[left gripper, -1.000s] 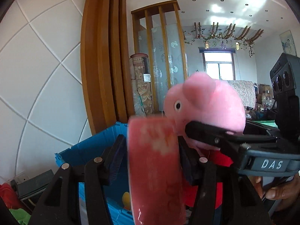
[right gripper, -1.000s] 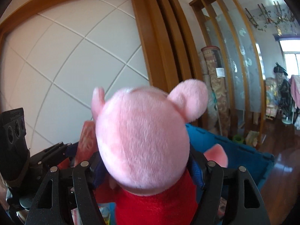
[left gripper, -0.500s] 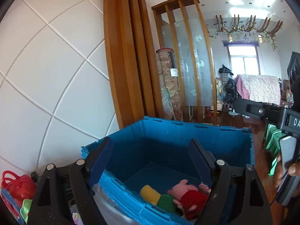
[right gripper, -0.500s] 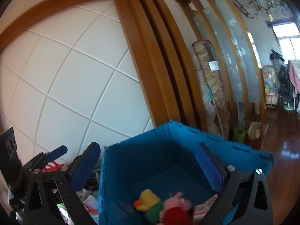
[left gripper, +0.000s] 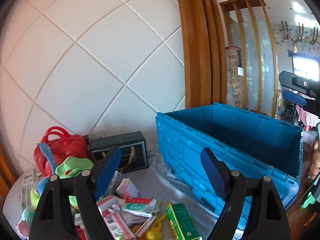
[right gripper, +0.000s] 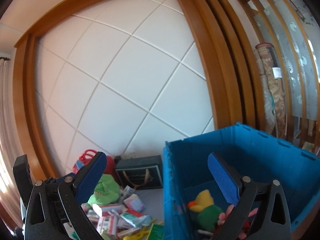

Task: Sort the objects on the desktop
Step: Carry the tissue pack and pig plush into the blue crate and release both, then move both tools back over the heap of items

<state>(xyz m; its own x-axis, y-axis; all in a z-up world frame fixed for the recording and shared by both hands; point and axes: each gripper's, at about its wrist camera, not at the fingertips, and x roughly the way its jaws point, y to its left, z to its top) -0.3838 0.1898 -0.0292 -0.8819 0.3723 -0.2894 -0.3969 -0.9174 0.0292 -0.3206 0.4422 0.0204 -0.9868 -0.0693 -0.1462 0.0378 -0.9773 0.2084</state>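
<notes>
My left gripper (left gripper: 160, 172) stands open and empty over the grey tabletop, between a pile of packets (left gripper: 130, 202) and the blue crate (left gripper: 190, 150). My right gripper (right gripper: 157, 178) is also open and empty; its right finger hangs over the crate (right gripper: 260, 160), its left over the pile (right gripper: 120, 210). In the crate lie a yellow-and-green plush (right gripper: 206, 206) and a pink plush (right gripper: 224, 216), partly hidden by my finger. The right gripper (left gripper: 296, 94) shows at the right edge of the left wrist view.
On the left lie a red toy bag (left gripper: 58, 150), a green plush (left gripper: 74, 166), a dark box (left gripper: 120, 152) against the white panelled wall and a green carton (left gripper: 182, 222) near the front. A hand (left gripper: 315, 160) is at the right edge.
A second ago my left gripper was shut on a pink packet and my right on the pink plush above the crate. Both let go, and both views have swung left and down toward the pile.
</notes>
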